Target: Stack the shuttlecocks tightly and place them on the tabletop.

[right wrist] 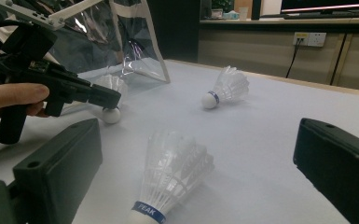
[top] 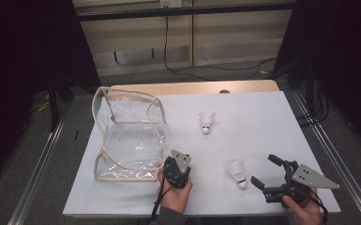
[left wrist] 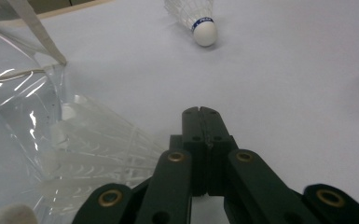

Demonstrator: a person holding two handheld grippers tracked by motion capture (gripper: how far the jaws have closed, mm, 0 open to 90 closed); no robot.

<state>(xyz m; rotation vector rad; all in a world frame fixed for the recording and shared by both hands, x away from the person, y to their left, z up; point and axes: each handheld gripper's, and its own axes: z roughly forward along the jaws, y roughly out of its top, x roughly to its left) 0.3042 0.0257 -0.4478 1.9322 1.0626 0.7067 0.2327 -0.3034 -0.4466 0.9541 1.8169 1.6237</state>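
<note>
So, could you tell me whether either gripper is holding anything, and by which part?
Nothing: the left gripper is shut empty beside one shuttlecock; the right gripper stands open short of another shuttlecock.

The word "PEAK" is printed in white capitals on the blue band around the cork of the nearest shuttlecock [right wrist: 175,179], which lies on the white tabletop [right wrist: 270,140] in the right gripper view. A second shuttlecock [left wrist: 196,18] in the left gripper view has a similar blue band with white lettering, too small to read. Nothing else is readable.
</note>
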